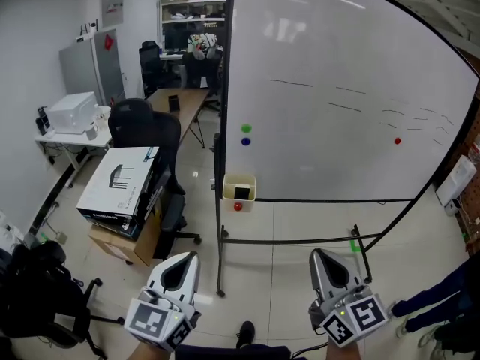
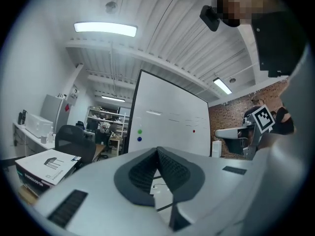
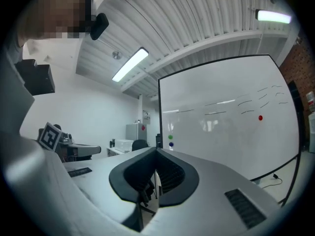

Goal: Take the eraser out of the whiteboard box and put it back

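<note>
Step in hand: approach, nothing grasped yet. The eraser [image 1: 241,193] shows as a dark block inside the whiteboard box [image 1: 239,180], a pale yellow holder at the lower left corner of the whiteboard [image 1: 337,88].

Left gripper [image 1: 186,259]: jaws together, nothing between the pads. Right gripper [image 1: 318,255]: jaws fully together too, empty. Both are held level, low in the head view, well apart from the box.

Bearings in the head view: the box is at 1 o'clock from the left gripper and at 11 o'clock from the right.

Next move, as I judge it: step up to the board, spread one pair of jaws, and enter the box from above (its mouth looks narrow, so a square approach should matter). Which gripper will take it I cannot tell.

Surroundings:
- Pale tiled floor [image 1: 300,223]; the board's dark stand crosses it.
- Green magnet [image 1: 246,128] and blue magnet [image 1: 246,141] at 12 o'clock from the box; faint pen strokes on the board.
- Black office chair [image 1: 142,126] and a white carton [image 1: 120,178] at 9 o'clock from the box.
- Wooden desk [image 1: 180,100] and shelving beyond, at 11 o'clock.
</note>
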`<control>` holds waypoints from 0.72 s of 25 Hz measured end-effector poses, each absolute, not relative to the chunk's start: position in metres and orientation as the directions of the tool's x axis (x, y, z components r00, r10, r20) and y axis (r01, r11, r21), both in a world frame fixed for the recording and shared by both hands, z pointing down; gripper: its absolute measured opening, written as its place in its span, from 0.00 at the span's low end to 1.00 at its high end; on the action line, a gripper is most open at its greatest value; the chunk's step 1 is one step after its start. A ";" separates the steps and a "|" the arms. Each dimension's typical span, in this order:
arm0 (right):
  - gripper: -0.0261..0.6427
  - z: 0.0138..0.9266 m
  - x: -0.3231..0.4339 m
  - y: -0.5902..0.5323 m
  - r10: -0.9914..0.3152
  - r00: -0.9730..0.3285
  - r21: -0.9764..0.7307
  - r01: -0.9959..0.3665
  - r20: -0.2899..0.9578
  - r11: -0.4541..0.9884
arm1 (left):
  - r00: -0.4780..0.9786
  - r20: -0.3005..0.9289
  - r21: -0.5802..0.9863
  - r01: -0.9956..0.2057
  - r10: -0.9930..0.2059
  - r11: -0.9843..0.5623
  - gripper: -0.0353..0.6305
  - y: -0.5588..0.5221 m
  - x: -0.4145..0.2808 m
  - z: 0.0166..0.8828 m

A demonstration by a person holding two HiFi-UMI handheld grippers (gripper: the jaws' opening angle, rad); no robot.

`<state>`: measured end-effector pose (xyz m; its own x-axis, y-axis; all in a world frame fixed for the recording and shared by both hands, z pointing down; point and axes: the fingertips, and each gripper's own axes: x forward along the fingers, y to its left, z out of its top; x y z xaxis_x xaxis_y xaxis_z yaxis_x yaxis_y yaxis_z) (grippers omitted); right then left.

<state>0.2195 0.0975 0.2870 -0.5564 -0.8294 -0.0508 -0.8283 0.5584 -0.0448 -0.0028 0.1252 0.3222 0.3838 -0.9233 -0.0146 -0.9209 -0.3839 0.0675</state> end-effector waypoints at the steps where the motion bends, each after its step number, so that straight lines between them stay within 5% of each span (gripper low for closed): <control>1: 0.06 0.286 0.218 0.088 -0.825 -0.562 -0.048 -0.824 -0.054 0.564 | 0.385 -0.011 0.052 -0.921 -0.923 -0.385 0.08 0.117 -0.002 0.320; 18: 0.06 0.303 0.179 -0.055 -0.770 -0.638 -0.029 -0.769 -0.031 0.638 | 0.342 0.016 0.014 -0.939 -0.939 -0.342 0.08 -0.026 -0.024 0.325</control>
<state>0.1792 -0.0553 0.3035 -0.6375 -0.7698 -0.0307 -0.7693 0.6382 -0.0290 -0.0235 -0.0261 0.3249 0.3425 -0.9394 0.0164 -0.9395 -0.3423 0.0144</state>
